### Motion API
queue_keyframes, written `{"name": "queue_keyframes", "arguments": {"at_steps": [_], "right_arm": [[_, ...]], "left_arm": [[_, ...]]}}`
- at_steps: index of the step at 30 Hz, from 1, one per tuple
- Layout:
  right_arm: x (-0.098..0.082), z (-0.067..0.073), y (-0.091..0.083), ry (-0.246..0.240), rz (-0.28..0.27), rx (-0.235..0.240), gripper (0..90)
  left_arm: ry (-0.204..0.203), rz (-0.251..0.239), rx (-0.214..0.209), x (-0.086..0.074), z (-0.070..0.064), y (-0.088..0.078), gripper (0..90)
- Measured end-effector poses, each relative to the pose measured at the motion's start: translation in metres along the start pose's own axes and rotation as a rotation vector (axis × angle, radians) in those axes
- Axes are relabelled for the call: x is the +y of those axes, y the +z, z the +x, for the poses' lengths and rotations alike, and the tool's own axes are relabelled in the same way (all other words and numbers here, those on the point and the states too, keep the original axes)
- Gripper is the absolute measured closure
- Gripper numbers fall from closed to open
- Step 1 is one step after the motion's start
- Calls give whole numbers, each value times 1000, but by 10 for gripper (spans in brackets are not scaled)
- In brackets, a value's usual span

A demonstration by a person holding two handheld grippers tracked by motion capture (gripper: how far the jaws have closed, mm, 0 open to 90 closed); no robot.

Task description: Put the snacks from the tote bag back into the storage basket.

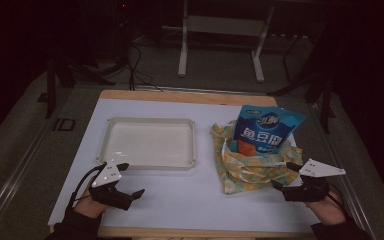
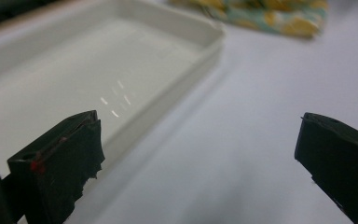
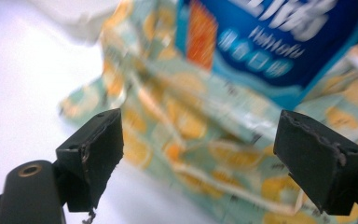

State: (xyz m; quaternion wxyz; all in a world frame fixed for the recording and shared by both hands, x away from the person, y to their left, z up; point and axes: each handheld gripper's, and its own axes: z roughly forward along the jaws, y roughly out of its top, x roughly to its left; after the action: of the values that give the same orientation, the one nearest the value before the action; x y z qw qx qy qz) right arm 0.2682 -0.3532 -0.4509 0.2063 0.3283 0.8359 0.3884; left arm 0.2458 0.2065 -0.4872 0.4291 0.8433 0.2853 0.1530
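A blue snack packet [image 1: 267,129] [image 3: 270,37] stands upright inside a crumpled yellow-and-teal patterned cloth bag [image 1: 245,170] [image 3: 186,121] on the right of the white table. My right gripper [image 1: 285,175] [image 3: 200,121] is open just in front of the bag's near right corner, apart from it, with nothing between its fingers. An empty white tray [image 1: 150,120] [image 2: 205,32] lies at centre left. My left gripper [image 1: 131,179] [image 2: 198,126] is open just short of the tray's near left corner and holds nothing.
The white mat [image 1: 190,200] covers a wooden table with bare space between tray and bag. The bag's edge [image 2: 270,16] shows far off in the left gripper view. A metal frame stand [image 1: 220,30] and cables sit on the dark floor beyond the table.
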Motion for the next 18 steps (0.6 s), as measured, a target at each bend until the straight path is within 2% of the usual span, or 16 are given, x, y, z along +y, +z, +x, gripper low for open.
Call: {"name": "queue_keyframes", "arguments": {"at_steps": [1, 2, 3, 4, 5, 6, 7, 8, 9, 10, 11, 12, 13, 14, 16, 18], "right_arm": [[0, 0, 0, 0, 0, 0, 156], [5, 1, -1, -31, 85, 21, 153], [7, 1, -1, -34, 102, 27, 147], [9, 0, -2, -23, 137, 48, 137], [9, 0, -2, -23, 137, 48, 137], [13, -2, -3, -22, 217, 80, 141], [15, -2, -2, -36, 246, 83, 142], [15, -2, -2, -36, 246, 83, 142], [19, -2, -5, -64, 280, 81, 146], [20, -2, -6, -60, 290, 89, 146], [22, -4, -7, -67, 293, 87, 153], [24, -6, -9, -66, 305, 93, 159], [26, -10, -10, -62, 320, 100, 159], [27, -13, -11, -63, 329, 100, 174], [30, -19, -12, -71, 389, 143, 189], [31, -21, -12, -83, 417, 164, 192]], "left_arm": [[0, 0, 0, 0, 0, 0, 10], [22, 48, -24, 6, -1, 0, 10], [41, 60, -17, 9, -2, -2, 10], [48, 75, -37, 14, -2, -3, 10], [54, 91, -49, 19, -2, -4, 10], [61, 136, -74, 26, -1, -4, 10], [90, 157, -64, 30, -2, -3, 10], [90, 157, -64, 30, -2, -3, 10], [107, 195, -107, 37, -2, -1, 10], [107, 195, -107, 37, -2, -1, 10], [108, 211, -152, 45, -3, 1, 10], [108, 211, -152, 45, -3, 1, 10], [136, 219, -150, 49, -4, 2, 10], [177, 251, -201, 59, -4, 6, 9], [194, 258, -197, 64, -5, 9, 9], [192, 288, -228, 73, -4, 15, 9]]}}
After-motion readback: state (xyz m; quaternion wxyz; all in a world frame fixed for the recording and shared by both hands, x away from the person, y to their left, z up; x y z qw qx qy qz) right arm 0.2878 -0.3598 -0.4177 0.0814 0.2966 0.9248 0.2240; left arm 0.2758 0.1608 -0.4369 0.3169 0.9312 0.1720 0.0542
